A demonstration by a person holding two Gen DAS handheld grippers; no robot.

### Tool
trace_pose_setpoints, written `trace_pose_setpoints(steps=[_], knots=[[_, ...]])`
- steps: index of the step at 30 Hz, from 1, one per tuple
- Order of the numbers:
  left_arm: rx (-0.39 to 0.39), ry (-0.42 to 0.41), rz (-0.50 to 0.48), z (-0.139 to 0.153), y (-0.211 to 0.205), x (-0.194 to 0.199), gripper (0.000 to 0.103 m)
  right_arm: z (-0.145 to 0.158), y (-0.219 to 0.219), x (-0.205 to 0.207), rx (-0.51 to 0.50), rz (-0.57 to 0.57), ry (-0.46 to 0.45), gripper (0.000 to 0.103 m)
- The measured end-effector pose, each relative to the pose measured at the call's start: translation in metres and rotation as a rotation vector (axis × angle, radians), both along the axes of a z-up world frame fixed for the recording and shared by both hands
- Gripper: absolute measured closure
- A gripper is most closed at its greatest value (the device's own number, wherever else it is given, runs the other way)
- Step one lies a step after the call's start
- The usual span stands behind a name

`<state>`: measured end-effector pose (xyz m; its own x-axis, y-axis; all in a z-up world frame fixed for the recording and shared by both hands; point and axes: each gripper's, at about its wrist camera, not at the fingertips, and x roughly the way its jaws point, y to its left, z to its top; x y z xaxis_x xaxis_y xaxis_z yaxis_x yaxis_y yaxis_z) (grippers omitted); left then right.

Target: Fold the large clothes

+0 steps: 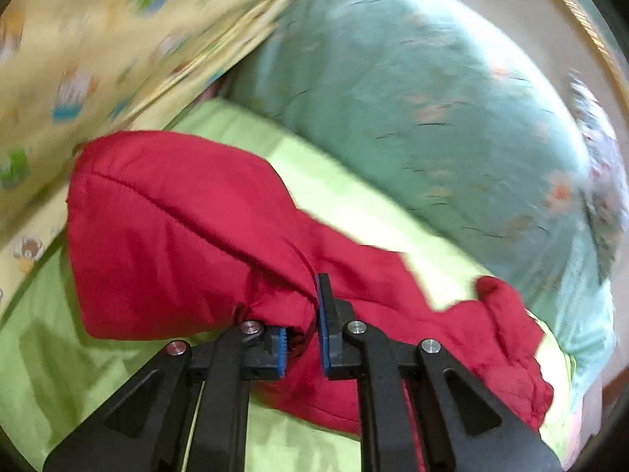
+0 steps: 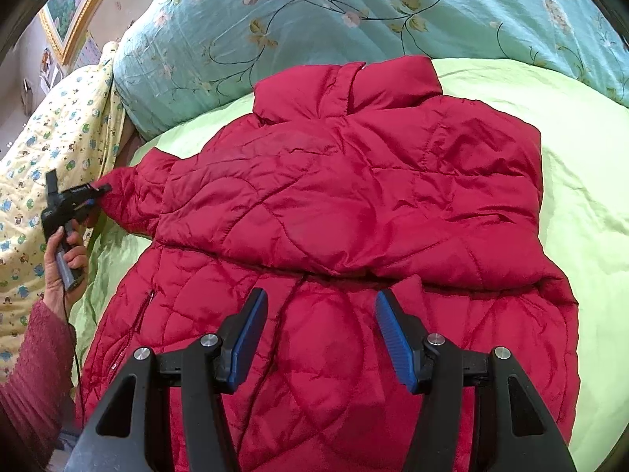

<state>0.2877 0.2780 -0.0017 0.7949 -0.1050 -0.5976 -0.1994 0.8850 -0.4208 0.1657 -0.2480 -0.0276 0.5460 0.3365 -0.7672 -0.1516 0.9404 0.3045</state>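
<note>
On the green sheet (image 2: pixel 582 181) lies a red quilted jacket (image 2: pixel 346 204), front down, collar toward twelve o'clock, one sleeve folded across its back. At nine o'clock the left gripper (image 2: pixel 103 188) pinches the other sleeve's cuff (image 1: pixel 275 314). Over the hem hangs the right gripper (image 2: pixel 320 338), jaws wide apart and holding nothing. Motion blur smears the floral quilt (image 1: pixel 432 98) and yellow blanket (image 1: pixel 98 39) in the left view; the hem runs out of frame.

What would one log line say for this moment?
left gripper: shut on sleeve | right gripper: open above red jacket | green sheet
</note>
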Motion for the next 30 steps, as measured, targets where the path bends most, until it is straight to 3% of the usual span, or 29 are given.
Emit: trace_pose_setpoints(steps=[5, 13, 24, 30], knots=[[0.004, -0.107, -0.119, 0.035, -0.047, -0.025, 0.094, 0.002, -0.004, -0.003, 0.015, -0.006, -0.002, 0.044], [-0.023, -0.186, -0.332, 0.063, -0.128, -0.037, 0.094, 0.008, -0.015, -0.007, 0.025, -0.033, -0.022, 0.044], [0.002, -0.159, -0.583, 0.051, -0.248, -0.049, 0.094, 0.005, -0.047, -0.01, 0.078, -0.094, -0.012, 0.044], [0.017, -0.102, -0.657, 0.03, -0.298, -0.045, 0.094, 0.006, -0.063, -0.011, 0.121, -0.12, -0.014, 0.044]])
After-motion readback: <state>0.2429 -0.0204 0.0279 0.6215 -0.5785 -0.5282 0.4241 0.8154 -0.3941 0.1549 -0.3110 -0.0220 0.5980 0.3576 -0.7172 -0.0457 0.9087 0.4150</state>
